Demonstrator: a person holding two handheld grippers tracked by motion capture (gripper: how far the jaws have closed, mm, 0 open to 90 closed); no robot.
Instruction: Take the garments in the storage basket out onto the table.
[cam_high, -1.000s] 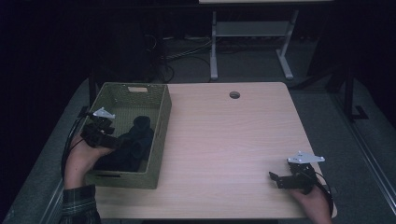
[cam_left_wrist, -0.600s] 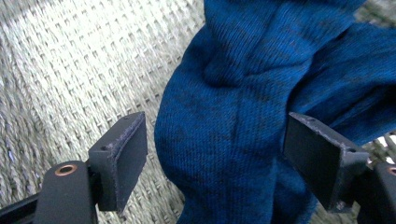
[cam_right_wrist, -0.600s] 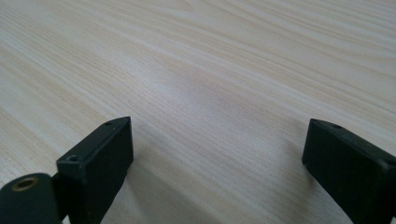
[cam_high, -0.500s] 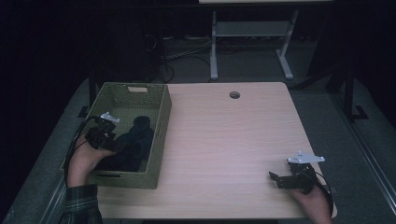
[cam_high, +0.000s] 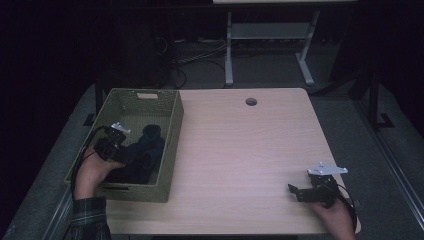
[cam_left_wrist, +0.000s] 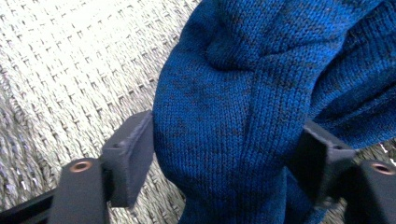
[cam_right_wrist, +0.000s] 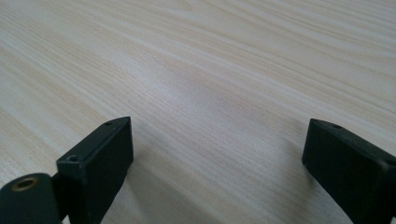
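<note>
Blue knit garment (cam_left_wrist: 233, 107) is sitting in the green woven basket (cam_high: 172, 145) on the left side of the table (cam_high: 240, 150), bunched up toward the basket's near-middle. From the high view it looks nearly black bc the lighting is bad, but the left gripper view shows it's a speckled blue knit, sweater-ish fabric.

Left gripper (cam_high: 122, 150) is down inside the basket w/ the person's left hand (cam_high: 92, 172) behind it. A thick fold of the knit is right between the two jaws, and both pads touch the cloth, one on each side. Jaws have just been closing in on it, so it's pinching that fold, still a fairly wide grip since the wad is bulky. Basket's woven bottom shows behind the fabric.

Right gripper (cam_high: 295, 191) is way over at the near right of the table, well apart from the basket. Its jaws are spread wide w/ nothing between them, just bare wood under it in the right gripper view. Right hand (cam_high: 335, 217) holds it low over the tabletop.
</note>
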